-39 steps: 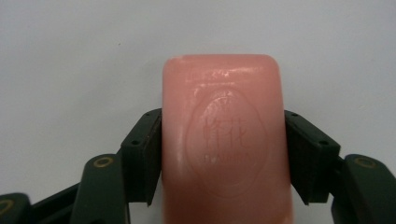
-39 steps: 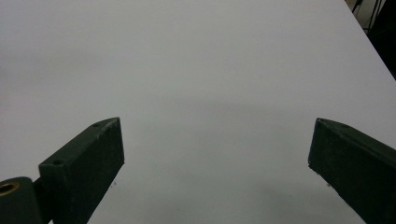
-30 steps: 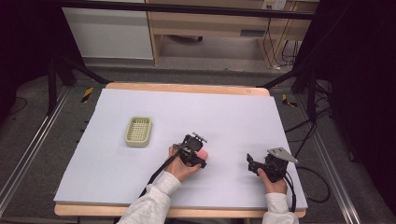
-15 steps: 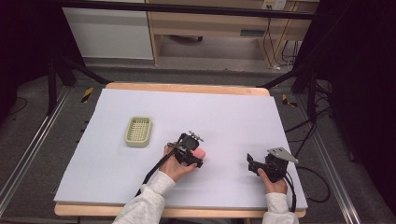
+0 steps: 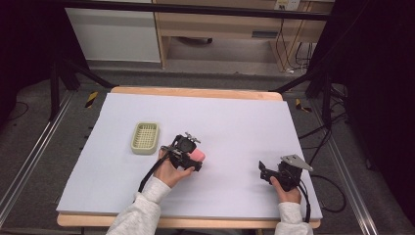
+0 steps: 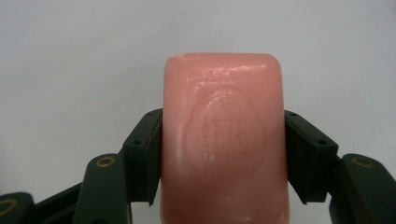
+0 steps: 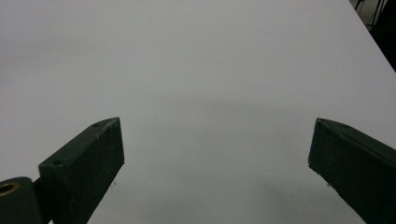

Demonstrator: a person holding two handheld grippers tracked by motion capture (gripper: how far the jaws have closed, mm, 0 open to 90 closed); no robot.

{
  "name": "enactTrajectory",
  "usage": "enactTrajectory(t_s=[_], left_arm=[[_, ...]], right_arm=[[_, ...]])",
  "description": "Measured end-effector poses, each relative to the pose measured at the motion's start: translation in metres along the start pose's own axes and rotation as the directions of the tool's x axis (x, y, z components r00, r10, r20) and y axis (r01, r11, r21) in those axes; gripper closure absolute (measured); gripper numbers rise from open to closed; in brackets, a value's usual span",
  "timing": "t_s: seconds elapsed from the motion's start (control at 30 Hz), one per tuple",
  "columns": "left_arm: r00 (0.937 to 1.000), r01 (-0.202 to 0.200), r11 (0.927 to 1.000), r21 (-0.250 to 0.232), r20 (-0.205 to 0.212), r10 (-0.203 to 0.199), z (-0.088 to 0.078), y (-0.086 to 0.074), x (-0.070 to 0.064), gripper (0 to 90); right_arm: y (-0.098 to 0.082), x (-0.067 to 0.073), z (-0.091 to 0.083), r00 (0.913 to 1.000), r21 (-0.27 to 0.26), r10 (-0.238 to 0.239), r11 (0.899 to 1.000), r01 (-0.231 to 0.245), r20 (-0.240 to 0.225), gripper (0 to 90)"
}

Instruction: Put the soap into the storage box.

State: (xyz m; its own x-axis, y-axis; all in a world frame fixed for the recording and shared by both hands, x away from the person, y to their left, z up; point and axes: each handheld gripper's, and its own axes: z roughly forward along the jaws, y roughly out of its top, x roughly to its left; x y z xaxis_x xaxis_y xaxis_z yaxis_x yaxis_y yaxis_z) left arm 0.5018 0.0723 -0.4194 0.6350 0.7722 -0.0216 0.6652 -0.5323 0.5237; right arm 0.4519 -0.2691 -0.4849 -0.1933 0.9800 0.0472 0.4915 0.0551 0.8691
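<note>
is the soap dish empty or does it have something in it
Empty: the soap dish shows only its bare grid; the pink soap is clamped in the left gripper.

A lab recording booth: black curtains (image 5: 377, 98), floor rails (image 5: 29, 161) and cables (image 5: 288, 49) surround the white-covered table (image 5: 235, 117).

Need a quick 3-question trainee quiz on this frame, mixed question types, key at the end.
1. True or false: the left tongs are shut on the pink soap bar.
2. The right tongs are: A) shut on a sponge, B) open with nothing between them, C) gripping the soap dish.
3. In the high view, on which side of the soap bar does the green soap dish sit, and are the two touching?

Key
1. True; both pads press its sides.
2. B.
3. To its left on the white table cover; they are apart.
</note>
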Motion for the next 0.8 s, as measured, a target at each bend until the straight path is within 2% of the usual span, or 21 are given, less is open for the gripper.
enactTrajectory(t_s=[0.3,0.8], left_arm=[[0.9996,0.019,0.9997,-0.013,-0.022,-0.019,-0.011,-0.004,0.015,37.2],[0.9952,0.081,0.9961,-0.036,-0.054,-0.082,-0.025,-0.005,0.044,37.2]], right_arm=[[0.000,0.000,0.000,1.0000,0.000,0.000,1.000,0.000,0.001,3.9],[0.000,0.000,0.000,1.0000,0.002,0.000,1.000,0.000,0.000,3.9]])
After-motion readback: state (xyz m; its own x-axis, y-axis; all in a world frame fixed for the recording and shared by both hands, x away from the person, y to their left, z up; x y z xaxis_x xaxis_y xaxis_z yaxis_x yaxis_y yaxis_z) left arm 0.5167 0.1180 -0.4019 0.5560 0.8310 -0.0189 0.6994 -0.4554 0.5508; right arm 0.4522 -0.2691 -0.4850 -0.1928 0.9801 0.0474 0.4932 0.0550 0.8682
